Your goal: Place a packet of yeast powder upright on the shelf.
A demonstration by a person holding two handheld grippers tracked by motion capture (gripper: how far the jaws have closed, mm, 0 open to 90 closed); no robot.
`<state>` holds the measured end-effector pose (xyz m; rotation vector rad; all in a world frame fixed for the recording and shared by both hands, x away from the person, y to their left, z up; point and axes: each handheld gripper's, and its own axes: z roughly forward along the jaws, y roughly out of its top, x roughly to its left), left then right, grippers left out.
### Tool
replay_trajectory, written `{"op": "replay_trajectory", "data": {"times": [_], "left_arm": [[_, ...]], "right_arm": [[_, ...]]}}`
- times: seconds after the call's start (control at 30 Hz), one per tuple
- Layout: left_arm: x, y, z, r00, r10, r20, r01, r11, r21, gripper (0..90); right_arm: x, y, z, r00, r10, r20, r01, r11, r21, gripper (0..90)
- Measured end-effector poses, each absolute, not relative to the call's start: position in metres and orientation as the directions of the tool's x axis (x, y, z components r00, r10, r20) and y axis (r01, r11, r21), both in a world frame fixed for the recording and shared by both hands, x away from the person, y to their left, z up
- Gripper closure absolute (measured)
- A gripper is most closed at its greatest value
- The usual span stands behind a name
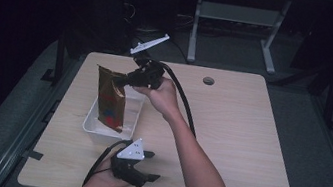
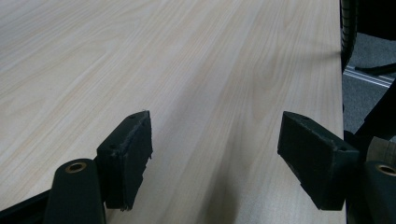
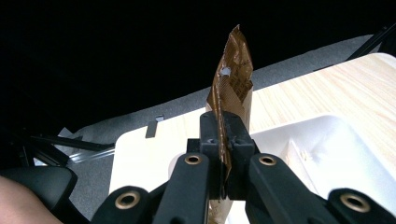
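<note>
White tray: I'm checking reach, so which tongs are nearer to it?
Right. The right tongs hold the brown pouch over the tray; the left tongs rest open beside it.

The right gripper [image 1: 123,80] was held raised at the end of an outstretched right forearm, its jaws pressed together (pads meeting in the right gripper view). The left gripper [image 1: 155,166] was kept low at the near edge, gripped by the left hand [image 1: 102,182], its jaws spread wide apart.

Hand-held gripper [image 2: 215,154] jaws apart, wooden table [image 2: 187,60]
</note>
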<state>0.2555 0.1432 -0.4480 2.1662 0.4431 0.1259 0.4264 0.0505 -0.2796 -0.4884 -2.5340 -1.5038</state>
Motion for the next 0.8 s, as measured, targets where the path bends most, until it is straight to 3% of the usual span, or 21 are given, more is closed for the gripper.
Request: {"op": "replay_trajectory", "data": {"times": [0.8], "left_arm": [[0.256, 0.143, -0.449, 0.932, 0.356, -0.067, 0.264, -0.539, 0.8, 25.6]], "right_arm": [[0.427, 0.069, -0.321, -0.923, 0.167, 0.348, 0.384, 0.483, 0.787, 87.1]]}}
